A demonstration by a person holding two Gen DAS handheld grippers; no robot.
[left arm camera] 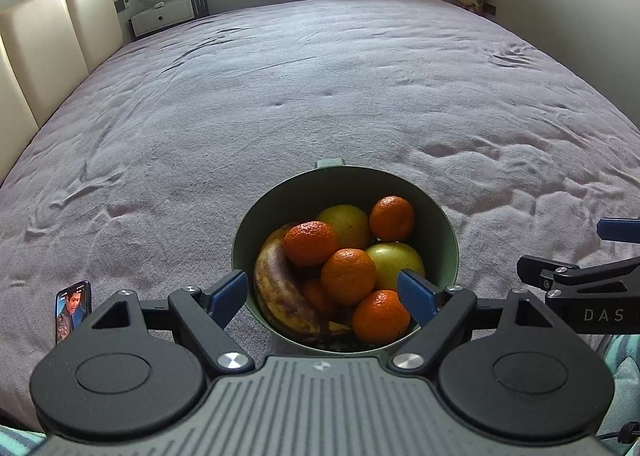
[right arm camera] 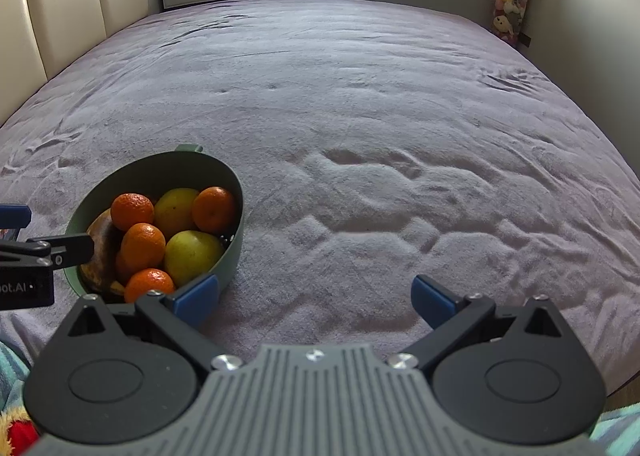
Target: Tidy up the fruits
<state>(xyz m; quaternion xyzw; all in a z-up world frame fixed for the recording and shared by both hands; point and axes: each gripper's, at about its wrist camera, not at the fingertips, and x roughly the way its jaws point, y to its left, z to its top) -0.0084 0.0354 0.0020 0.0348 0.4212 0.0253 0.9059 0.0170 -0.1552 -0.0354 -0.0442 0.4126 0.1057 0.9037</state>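
Purple bedspread, green bowl [left arm camera: 450,224] of fruit near the bed's front edge.
Your left tongs [left arm camera: 326,298] and right tongs [right arm camera: 316,298] gape empty; pinch a firm tangerine [left arm camera: 348,276] across its middle, sparing the soft, bruised banana [left arm camera: 280,284].

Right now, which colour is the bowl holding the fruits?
The bowl is muted sage green, clearest in the left wrist view.
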